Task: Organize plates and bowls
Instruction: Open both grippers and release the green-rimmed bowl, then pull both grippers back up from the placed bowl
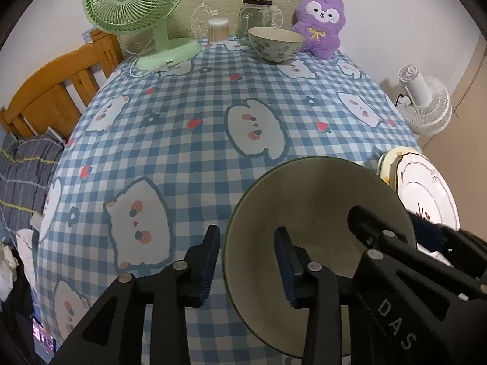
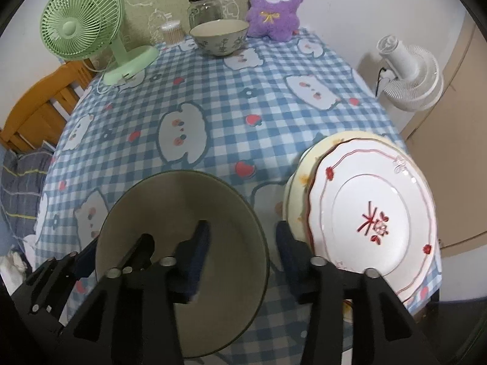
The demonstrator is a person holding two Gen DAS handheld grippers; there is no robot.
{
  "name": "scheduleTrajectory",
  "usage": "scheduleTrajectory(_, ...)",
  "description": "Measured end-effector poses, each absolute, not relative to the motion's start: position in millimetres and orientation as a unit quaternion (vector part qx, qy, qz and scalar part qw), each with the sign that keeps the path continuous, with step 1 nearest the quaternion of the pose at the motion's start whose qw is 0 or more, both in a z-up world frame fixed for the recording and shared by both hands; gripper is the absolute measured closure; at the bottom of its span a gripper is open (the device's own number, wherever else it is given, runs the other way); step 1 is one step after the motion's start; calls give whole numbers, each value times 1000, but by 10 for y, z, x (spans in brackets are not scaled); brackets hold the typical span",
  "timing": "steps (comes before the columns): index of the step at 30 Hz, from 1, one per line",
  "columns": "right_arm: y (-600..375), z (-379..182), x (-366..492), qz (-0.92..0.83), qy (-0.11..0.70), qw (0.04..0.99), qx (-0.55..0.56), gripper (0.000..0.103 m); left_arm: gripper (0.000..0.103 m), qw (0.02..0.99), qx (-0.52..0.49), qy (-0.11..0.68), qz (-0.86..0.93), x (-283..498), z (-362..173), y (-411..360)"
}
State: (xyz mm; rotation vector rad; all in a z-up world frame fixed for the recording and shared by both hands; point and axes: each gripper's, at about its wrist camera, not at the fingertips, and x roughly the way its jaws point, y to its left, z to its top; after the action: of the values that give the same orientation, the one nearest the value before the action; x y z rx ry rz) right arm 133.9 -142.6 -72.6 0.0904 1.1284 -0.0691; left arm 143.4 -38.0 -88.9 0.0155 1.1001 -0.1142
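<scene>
Table: checked cloth, your near bowl [image 1: 316,231] at its front edge, far bowl [image 1: 276,44] straight ahead.
Left gripper [image 1: 248,269]: spread, straddling its left rim.
Right gripper [image 2: 243,261]: spread, straddling its right rim.
Plates [image 2: 371,210]: stacked just right.

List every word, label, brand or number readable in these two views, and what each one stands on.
"DAS": pale raised letters on the black body of the right gripper, seen in the left wrist view.
Tag on the purple plush toy: too small to read.
Red mark at the centre of the white plate: a painted motif, not legible text.
Nothing else carries writing.
</scene>
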Motion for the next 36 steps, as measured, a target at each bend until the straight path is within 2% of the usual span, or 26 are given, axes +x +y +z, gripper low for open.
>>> scheduleTrajectory(1,-1416,-690,1332,-30,530,846,42,34,53,851,4,522,-59,1437,-877,-376)
scheduleTrajectory(2,-1397,-660,1323,-31,526,849,41,34,49,851,0,522,-62,1443,-862,-366)
scheduleTrajectory(6,-1350,-525,1315,-35,513,856,40,33,43,857,1,510,-71,1458,-728,-333)
scheduleTrajectory(12,-1294,-280,1303,-40,488,871,48,32,40,866,7,493,-83,1487,-489,-292)
scheduleTrajectory(19,-1263,6,1293,-48,457,886,54,24,38,882,15,462,-87,1503,-180,-267)
scheduleTrajectory(21,-1255,94,1288,-50,448,891,53,24,35,887,18,454,-87,1511,-97,-257)
scheduleTrajectory(22,-1248,148,1288,-51,444,893,52,24,29,888,18,452,-88,1517,-67,-255)
scheduleTrajectory(25,-1242,275,1278,-49,432,899,53,24,26,893,17,440,-87,1525,54,-243)
scheduleTrajectory(36,-1266,615,1416,-26,414,909,35,24,22,902,6,425,-69,1616,360,-261)
